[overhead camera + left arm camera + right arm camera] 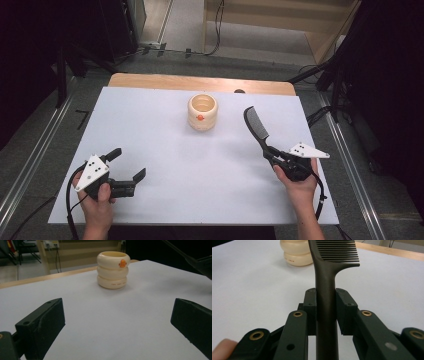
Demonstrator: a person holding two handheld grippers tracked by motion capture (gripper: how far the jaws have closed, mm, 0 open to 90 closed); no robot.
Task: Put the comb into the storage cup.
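A cream ribbed cup (202,112) with an orange mark stands at the middle back of the white table top (165,145); it also appears as the cup (113,269) and the cup (295,252). A black comb (256,124) is held by its handle in my right gripper (272,153), which is shut on it; the comb (329,277) points toward the cup, teeth to its right. My left gripper (131,163) sits at the near left, jaws wide open with bare table between the fingers (42,325).
A wooden strip (200,82) runs along the table's far edge. Cables and dark stands lie on the floor beyond. In the left gripper view the comb's tip and right gripper (200,263) show at the upper right.
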